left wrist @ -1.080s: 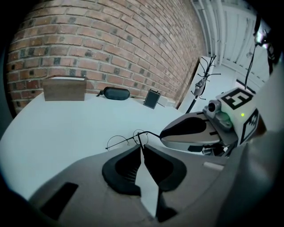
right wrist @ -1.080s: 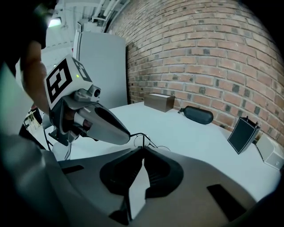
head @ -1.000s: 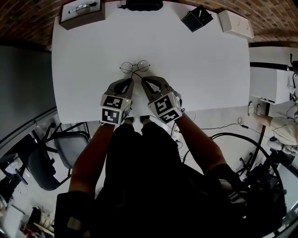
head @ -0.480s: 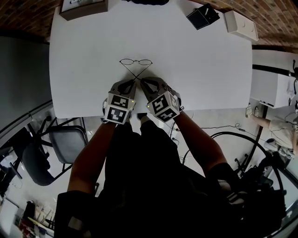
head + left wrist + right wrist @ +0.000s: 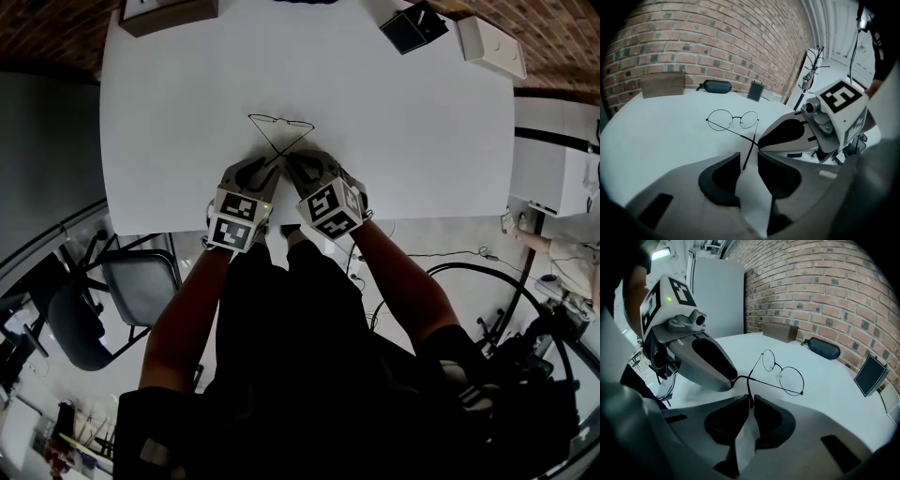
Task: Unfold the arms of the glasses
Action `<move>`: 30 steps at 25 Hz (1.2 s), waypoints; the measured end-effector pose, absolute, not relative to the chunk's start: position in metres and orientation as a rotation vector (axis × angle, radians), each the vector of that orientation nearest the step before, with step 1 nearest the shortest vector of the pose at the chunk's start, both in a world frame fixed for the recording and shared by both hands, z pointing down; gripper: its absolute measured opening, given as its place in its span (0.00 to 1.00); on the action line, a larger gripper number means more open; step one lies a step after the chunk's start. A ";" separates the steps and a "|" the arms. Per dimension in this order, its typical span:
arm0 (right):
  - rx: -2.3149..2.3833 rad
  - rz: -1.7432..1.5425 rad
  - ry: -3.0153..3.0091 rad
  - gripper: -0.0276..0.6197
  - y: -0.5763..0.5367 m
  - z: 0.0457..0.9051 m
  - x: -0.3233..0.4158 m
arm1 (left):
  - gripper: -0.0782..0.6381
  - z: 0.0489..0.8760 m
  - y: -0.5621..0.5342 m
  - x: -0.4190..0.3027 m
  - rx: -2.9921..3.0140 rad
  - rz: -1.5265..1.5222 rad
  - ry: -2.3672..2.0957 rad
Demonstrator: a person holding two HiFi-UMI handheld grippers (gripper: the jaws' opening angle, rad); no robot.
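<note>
Thin round wire glasses (image 5: 279, 122) rest on the white table (image 5: 169, 122), lenses away from me, their two arms (image 5: 749, 149) spread back and crossing. My left gripper (image 5: 749, 157) has just been opening its jaws. The tip of one arm lies in the gap, and neither pad presses on it. My right gripper (image 5: 751, 399) is shut on the tip of the other arm (image 5: 749, 389). In the head view the left gripper (image 5: 265, 169) and right gripper (image 5: 292, 161) sit side by side near the table's front edge, just behind the glasses (image 5: 783, 372).
A brown box (image 5: 169, 11) stands at the back left. A black glasses case (image 5: 716, 86), a small black stand (image 5: 412, 26) and a white box (image 5: 489, 45) line the back by the brick wall. A chair (image 5: 131, 291) stands off the table's front left.
The lenses, seen earlier as round rings, now show as a thin line farther up the table. Both grippers have sunk slightly and stayed close together.
</note>
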State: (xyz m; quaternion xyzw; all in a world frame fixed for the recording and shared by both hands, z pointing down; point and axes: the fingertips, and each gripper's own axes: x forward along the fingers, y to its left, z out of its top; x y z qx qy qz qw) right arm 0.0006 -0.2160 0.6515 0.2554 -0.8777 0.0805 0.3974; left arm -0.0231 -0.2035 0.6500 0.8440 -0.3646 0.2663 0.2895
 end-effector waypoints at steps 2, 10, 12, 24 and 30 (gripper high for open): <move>0.646 0.233 -2.220 0.07 -0.215 0.653 0.001 | 0.26 0.648 -0.206 -0.031 2.234 0.693 -1.010; 0.704 0.446 -2.262 0.10 -0.213 0.639 0.002 | 0.26 0.626 -0.237 -0.062 2.110 0.552 -1.275; 0.751 0.518 -2.266 0.21 -0.219 0.632 0.002 | 0.26 0.620 -0.245 -0.067 2.074 0.515 -1.328; 1.213 0.781 -2.065 0.31 -0.261 0.618 0.037 | 0.30 0.622 -0.262 -0.052 1.954 0.497 -1.370; 1.256 0.884 -2.035 0.35 -0.262 0.624 0.030 | 0.31 0.631 -0.266 -0.044 1.970 0.549 -1.345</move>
